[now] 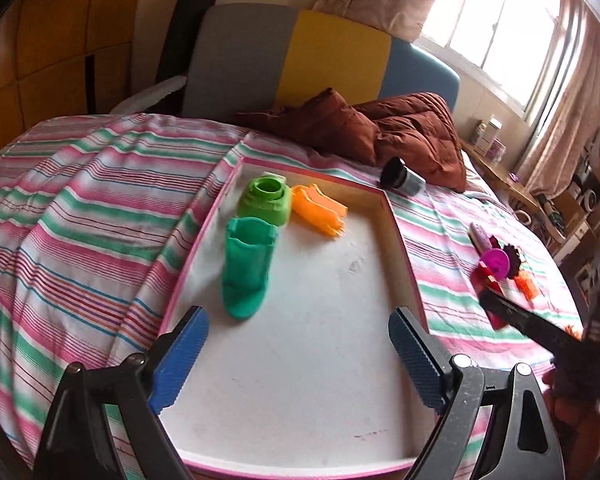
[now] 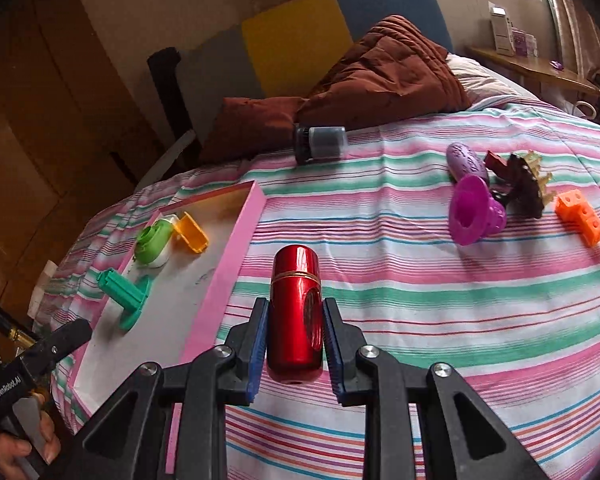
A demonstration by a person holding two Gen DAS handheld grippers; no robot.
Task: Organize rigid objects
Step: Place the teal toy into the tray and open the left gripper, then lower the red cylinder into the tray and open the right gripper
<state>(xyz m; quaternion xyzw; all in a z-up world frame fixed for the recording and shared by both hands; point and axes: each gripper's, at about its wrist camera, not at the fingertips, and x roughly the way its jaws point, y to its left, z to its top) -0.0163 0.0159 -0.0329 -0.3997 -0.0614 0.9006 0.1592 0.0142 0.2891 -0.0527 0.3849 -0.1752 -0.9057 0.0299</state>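
A pink-rimmed tray [image 1: 404,240] with a white floor lies on the striped bed; it also shows in the right wrist view [image 2: 236,256]. In it lie a teal piece [image 1: 246,268], a light green cap piece [image 1: 266,200] and an orange piece [image 1: 320,210]. My left gripper [image 1: 298,340] is open and empty above the tray's near half. My right gripper [image 2: 294,336] is shut on a red metal cylinder [image 2: 296,308], held just above the bedspread to the right of the tray.
On the bedspread right of the tray lie a purple funnel-shaped toy [image 2: 474,210], a lilac oval piece [image 2: 466,162], a dark spiked piece [image 2: 520,184], an orange cube block [image 2: 580,218] and a black and grey cylinder [image 2: 320,144]. A brown quilt [image 2: 380,76] lies by the headboard.
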